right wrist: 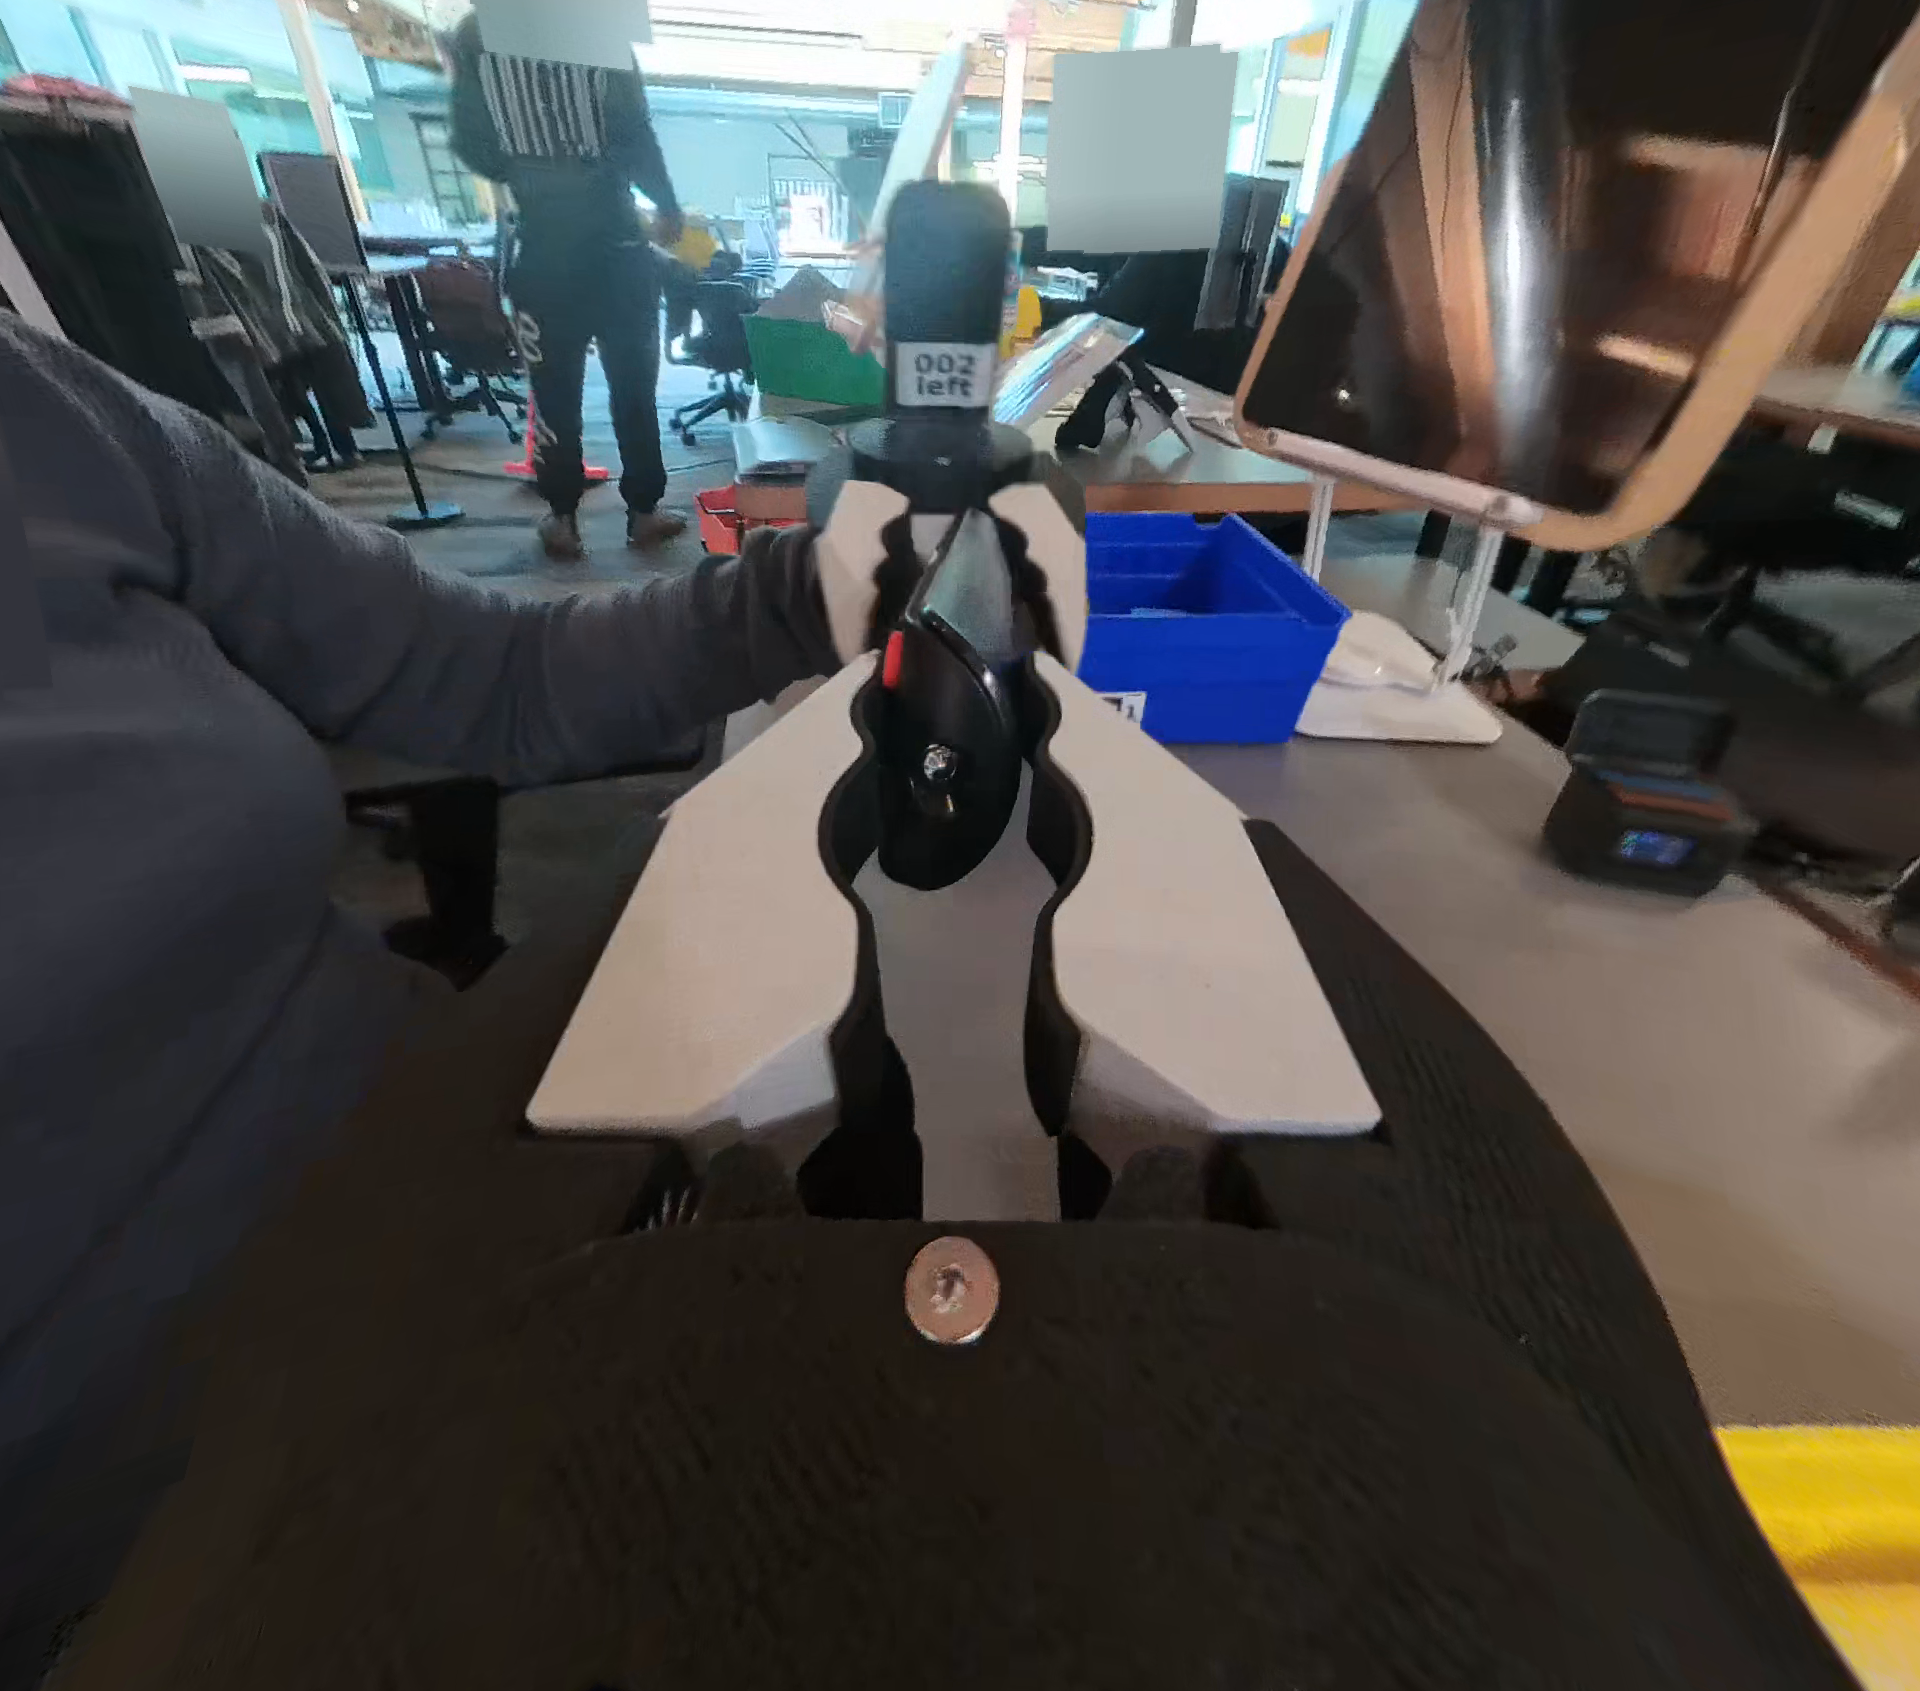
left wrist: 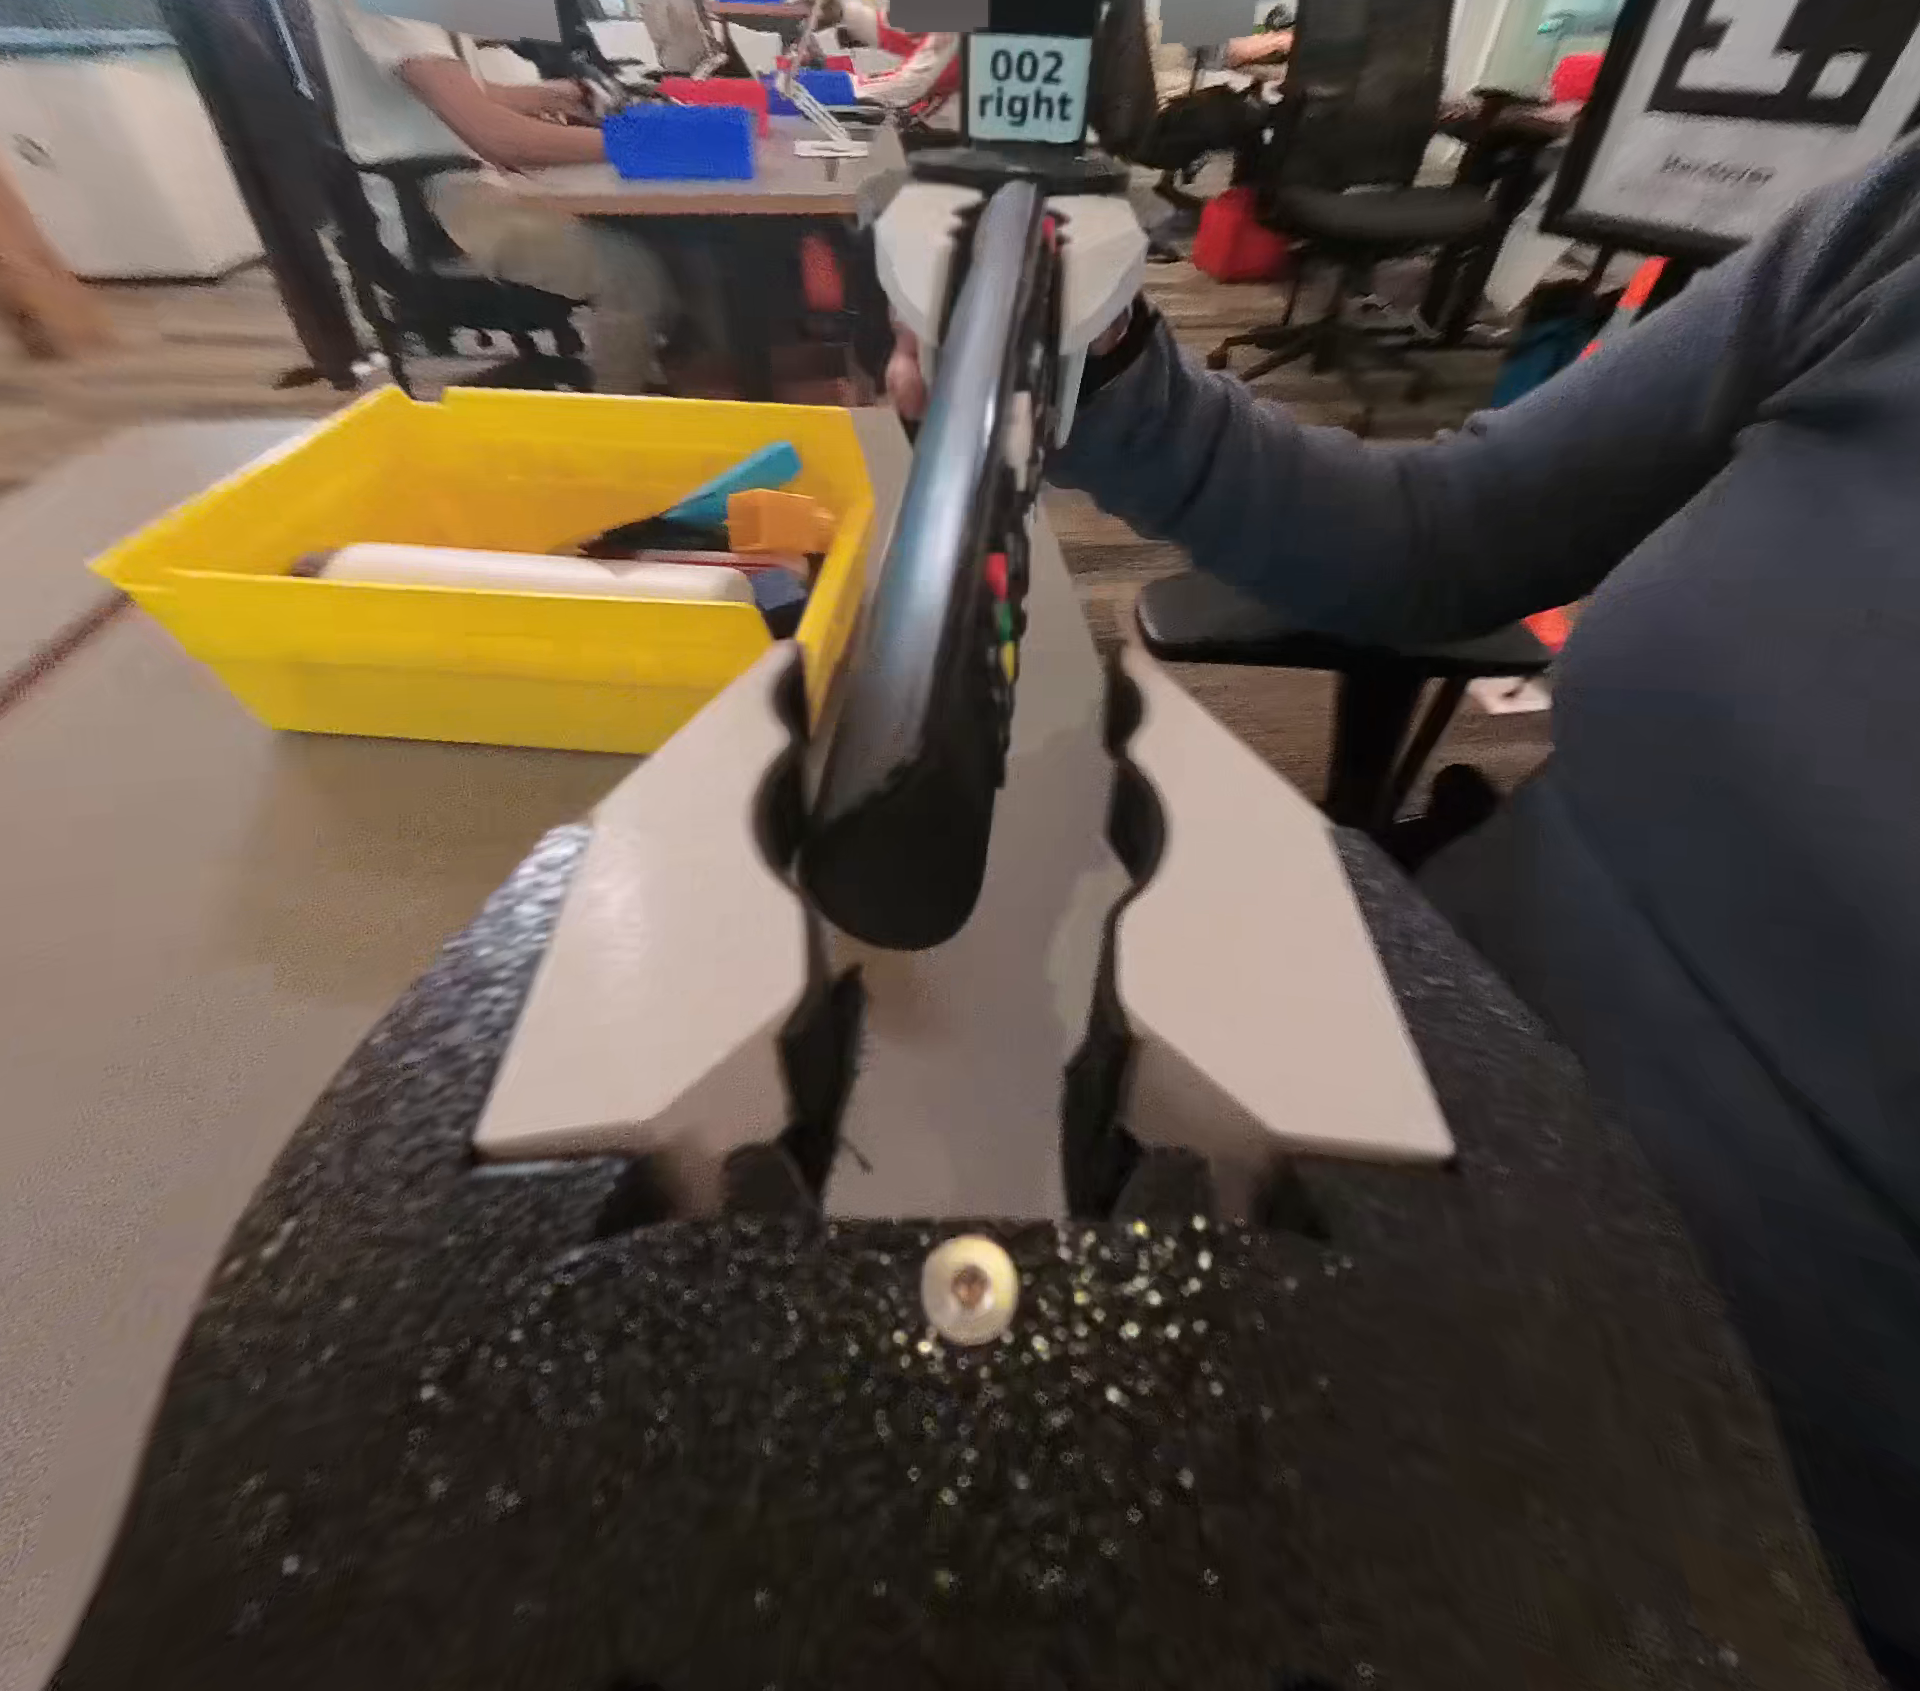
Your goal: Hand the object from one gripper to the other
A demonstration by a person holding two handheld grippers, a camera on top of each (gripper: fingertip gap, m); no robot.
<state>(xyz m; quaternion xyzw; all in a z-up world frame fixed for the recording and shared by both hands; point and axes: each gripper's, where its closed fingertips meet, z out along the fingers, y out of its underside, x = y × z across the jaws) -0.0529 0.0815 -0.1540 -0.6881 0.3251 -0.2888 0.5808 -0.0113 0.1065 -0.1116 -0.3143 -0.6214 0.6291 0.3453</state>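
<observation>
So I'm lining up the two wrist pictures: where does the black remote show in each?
Left wrist view: remote at centre, running from the near fingers to the right hand-held gripper.
Right wrist view: remote at centre, end-on.
Shared landmark: the person's grey sleeve.

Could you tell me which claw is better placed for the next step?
Left: the left claw stands open around one end of the long black plastic remote control and likely needs closing; the right claw clamps the other end.
</observation>
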